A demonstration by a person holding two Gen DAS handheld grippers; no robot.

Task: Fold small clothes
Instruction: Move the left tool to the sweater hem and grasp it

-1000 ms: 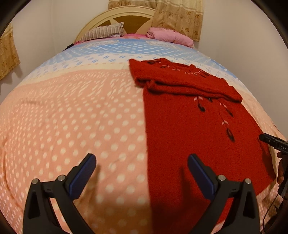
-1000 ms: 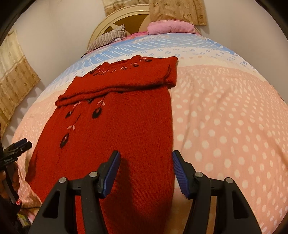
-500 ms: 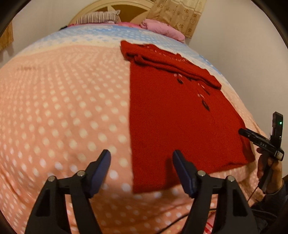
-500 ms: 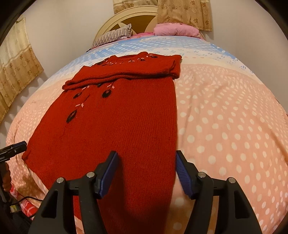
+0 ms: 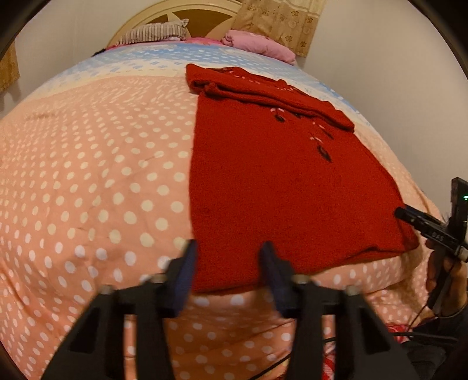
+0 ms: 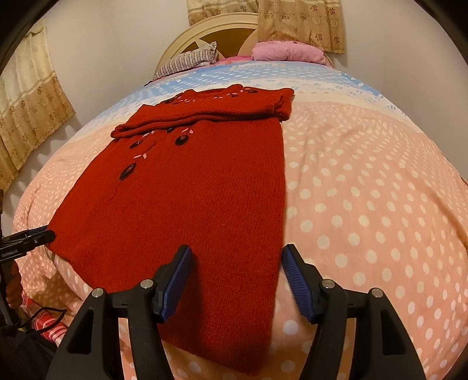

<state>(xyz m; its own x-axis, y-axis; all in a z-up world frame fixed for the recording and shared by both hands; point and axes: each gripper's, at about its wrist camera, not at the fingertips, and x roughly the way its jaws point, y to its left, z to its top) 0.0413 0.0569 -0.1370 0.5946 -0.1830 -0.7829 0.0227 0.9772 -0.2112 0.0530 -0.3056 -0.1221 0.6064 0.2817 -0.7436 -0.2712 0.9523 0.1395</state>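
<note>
Left wrist view shows the sweater [image 5: 272, 187] lying flat on the quilt [image 5: 96, 190], sleeves folded across its top, hem toward us at the near edge of the bed. We hold the left gripper [image 5: 228, 260] over the hem's left corner; its jaws are closing, the corner lies between the pads, and we cannot tell whether they press the knit yet. In the right wrist view the right gripper [image 6: 237, 266] hovers over the hem's right corner with jaws spread partway, astride the sweater's side edge and holding nothing. Each gripper appears at the margin of the other's view, at the opposite hem corner. Beyond the sweater lie two pillows [image 6: 288, 51], a headboard [image 6: 204, 35] and curtains [image 6: 301, 26]. We judge the step in hand to be pinching both hem corners before lifting the hem toward the sleeves. Risks from here: the left jaws may catch only the top layer, or pinch quilt along with knit, so the quilt lifts too. A right grip taken late or off the corner would skew the fold. Loose knit may slip from a shallow pinch.
</note>
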